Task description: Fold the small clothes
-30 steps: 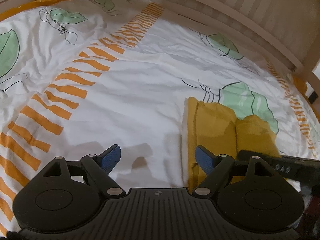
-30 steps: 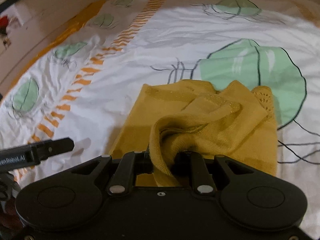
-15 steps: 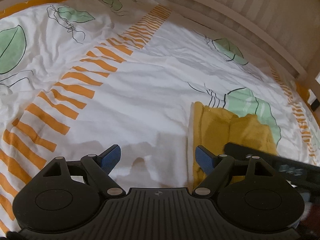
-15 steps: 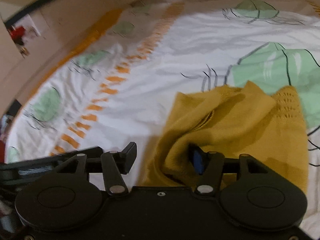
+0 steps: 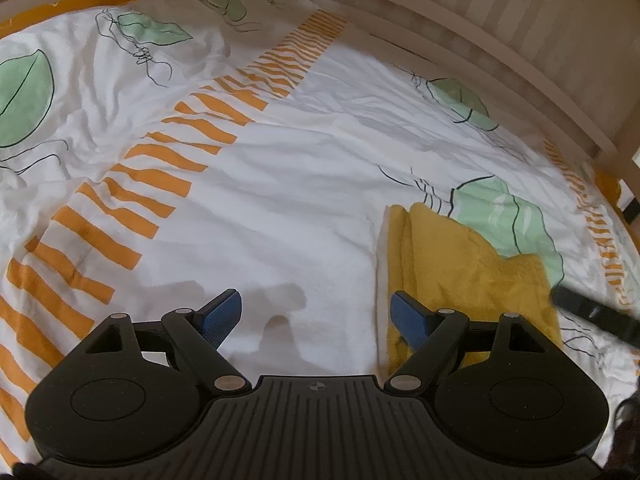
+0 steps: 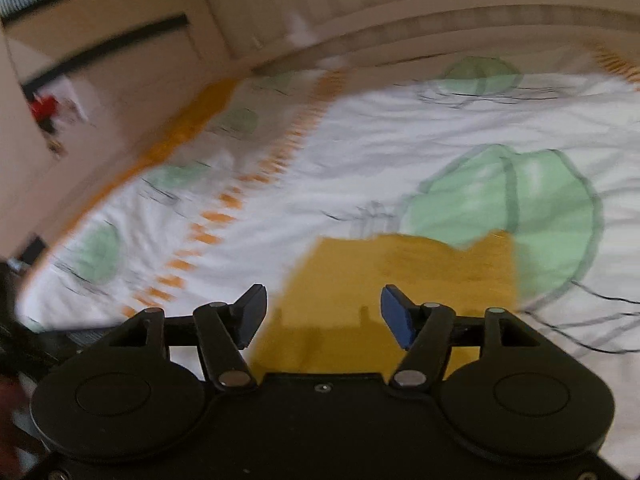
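Mustard-yellow cloth [image 6: 400,280] lies folded flat on the bed [image 5: 280,200], at four o'clock of my left gripper [image 5: 316,312], which hangs released over bare sheet. My right gripper [image 6: 324,312] is opening, nothing between its jaws, cloth below.

The yellow garment [image 5: 460,264] is looking like soft matt knit cloth, slightly fuzzy on its folded edge. The bed sheet [image 5: 280,208] under it is showing as thin, creased cotton-like cloth, matt, printed with green leaves and orange stripes. The left claw [image 5: 316,312] is showing matt black plastic arms, small shiny metal pivot pins and blue textured pads [image 5: 222,314]. The headboard [image 5: 500,32] is appearing as pale, smooth painted wood.
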{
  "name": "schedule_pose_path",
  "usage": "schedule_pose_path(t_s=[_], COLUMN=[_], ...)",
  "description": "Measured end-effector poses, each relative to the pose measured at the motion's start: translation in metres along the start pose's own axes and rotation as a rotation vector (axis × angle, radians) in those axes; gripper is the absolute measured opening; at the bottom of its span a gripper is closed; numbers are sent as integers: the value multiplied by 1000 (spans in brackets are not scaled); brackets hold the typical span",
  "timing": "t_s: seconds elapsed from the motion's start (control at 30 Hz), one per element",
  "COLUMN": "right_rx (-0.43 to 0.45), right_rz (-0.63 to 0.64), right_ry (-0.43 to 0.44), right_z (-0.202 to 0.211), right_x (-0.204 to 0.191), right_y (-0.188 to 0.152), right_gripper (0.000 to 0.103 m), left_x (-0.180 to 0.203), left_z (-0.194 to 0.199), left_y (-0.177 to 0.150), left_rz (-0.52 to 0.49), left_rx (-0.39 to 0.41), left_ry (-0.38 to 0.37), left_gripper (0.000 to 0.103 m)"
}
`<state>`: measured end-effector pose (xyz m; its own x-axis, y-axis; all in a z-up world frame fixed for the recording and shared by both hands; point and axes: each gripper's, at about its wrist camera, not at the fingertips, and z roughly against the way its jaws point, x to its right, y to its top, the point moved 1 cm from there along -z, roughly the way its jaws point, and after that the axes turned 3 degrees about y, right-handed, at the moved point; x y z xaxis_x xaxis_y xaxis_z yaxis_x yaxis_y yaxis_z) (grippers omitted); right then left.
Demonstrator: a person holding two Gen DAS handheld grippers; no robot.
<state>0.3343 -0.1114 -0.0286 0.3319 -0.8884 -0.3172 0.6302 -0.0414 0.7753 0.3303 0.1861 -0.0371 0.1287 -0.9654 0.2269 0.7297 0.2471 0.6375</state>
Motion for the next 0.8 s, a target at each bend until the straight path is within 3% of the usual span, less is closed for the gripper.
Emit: schedule_pose_path(t_s=[0.17, 0.33, 0.43, 0.57, 0.67, 0.8], right_rx=[-45, -150, -147, -128, -102, -37], right_rz=[106, 205, 234, 213, 211, 216], right_ry=[-27, 95, 154, 180, 141, 66], right_z=[-8, -23, -18, 0, 16, 35], right_x=[-20, -54, -64, -52, -35, -11], right_y=[-35, -75, -88, -84, -78, -62], right_gripper=[69, 70, 78, 77, 80, 86], left_x=[7, 20, 33, 51, 56, 41], left_z=[-2, -4, -5, -13, -27, -49], left_y=[-3, -9, -14, -22, -28, -33], left_rz=[-28, -74, -121, -180, -197, -121], left_rx=[-2, 11, 28, 34, 11, -67], left_ry=[-12, -50, -105, -151, -117, -20], left_gripper=[81, 81, 81, 81, 81, 81])
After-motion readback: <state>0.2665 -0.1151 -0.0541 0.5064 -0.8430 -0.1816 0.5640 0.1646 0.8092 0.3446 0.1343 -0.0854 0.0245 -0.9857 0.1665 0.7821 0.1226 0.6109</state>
